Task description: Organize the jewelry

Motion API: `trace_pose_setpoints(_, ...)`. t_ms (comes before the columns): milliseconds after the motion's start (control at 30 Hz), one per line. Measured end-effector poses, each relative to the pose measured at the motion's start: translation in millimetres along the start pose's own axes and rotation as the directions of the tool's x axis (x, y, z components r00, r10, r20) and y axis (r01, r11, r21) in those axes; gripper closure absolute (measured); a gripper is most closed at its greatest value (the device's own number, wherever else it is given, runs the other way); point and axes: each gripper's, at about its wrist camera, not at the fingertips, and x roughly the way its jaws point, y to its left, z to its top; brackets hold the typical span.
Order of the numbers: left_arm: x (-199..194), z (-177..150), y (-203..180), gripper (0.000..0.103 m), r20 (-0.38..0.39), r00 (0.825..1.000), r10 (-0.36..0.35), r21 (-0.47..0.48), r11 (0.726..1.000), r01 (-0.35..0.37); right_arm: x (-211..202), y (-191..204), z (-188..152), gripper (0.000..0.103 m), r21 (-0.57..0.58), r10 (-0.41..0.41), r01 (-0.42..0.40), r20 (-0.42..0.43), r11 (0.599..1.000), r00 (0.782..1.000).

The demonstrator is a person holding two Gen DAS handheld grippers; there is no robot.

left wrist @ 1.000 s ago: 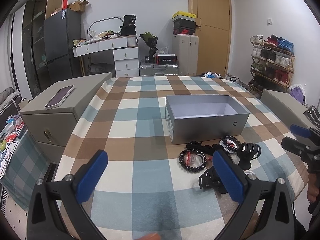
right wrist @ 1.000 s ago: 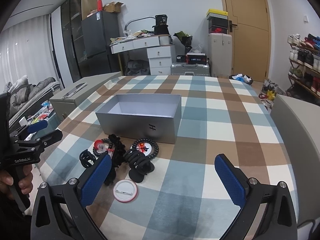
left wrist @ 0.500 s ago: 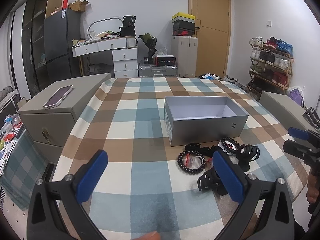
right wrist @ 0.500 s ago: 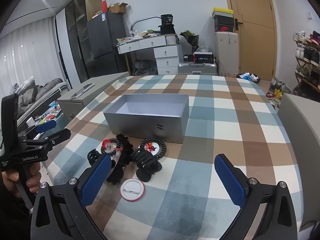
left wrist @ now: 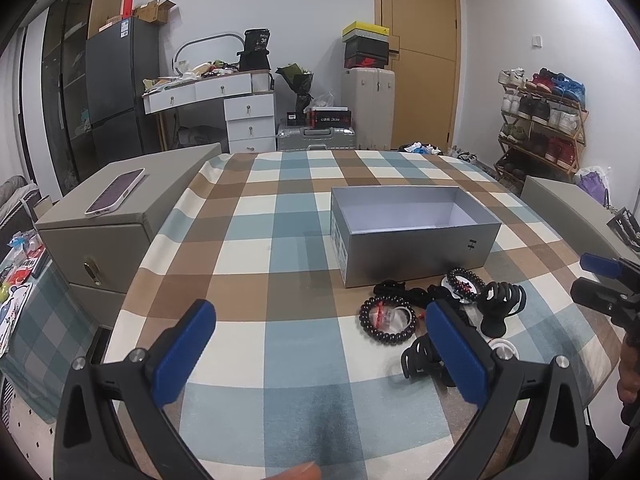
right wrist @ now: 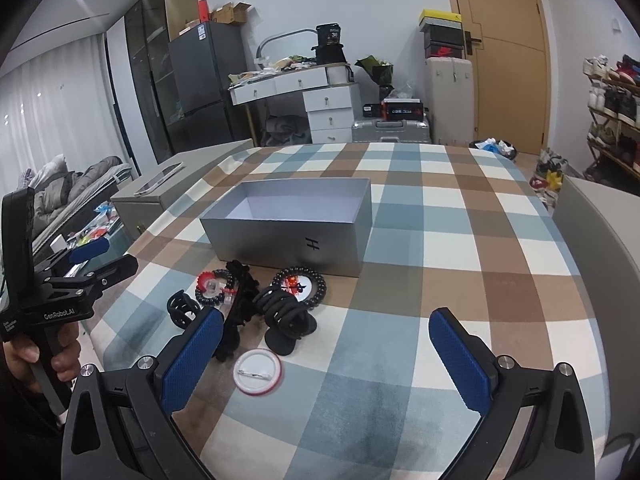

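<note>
An open grey box stands empty on the checked tablecloth. In front of it lies a cluster of jewelry: a dark bead bracelet, a second bead bracelet, black hair claws, a smaller black claw and a round white badge. My left gripper is open above the cloth, left of the cluster. My right gripper is open too, over the near side of the cluster. Neither holds anything.
A grey cabinet with a phone on top stands left of the table. Another grey cabinet stands at the right. A fridge, a white desk, suitcases, a door and a shoe rack line the room behind.
Both grippers have drawn back and risen slightly, so the box and jewelry sit a little farther off. Both stay open and nothing on the table has moved.
</note>
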Motion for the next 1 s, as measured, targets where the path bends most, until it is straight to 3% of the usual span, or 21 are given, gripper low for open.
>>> trace_pose_setpoints(367,9.1,-3.4,7.9,0.001,-0.032,1.0,0.002,-0.039,0.999,-0.003,2.9,3.3,1.3,0.0,-0.006,0.03,-0.03,0.022,1.0,0.999)
trace_pose_setpoints(700,14.6,-7.4,14.0,0.001,-0.025,0.999,-0.042,-0.059,0.997,0.04,18.0,6.6,2.1,0.001,-0.02,0.052,-0.053,-0.028,0.998,0.998)
trace_pose_setpoints(800,14.7,-8.6,10.2,0.001,-0.022,0.999,-0.041,-0.037,0.999,0.04,26.8,7.3,1.0,0.004,-0.016,0.059,-0.06,-0.059,0.998,0.996)
trace_pose_setpoints(1000,17.6,-11.1,6.1,0.001,-0.05,0.995,-0.085,-0.023,0.996,0.084,50.0,6.7,-2.4,0.025,0.03,0.129,-0.126,-0.151,0.992,0.98)
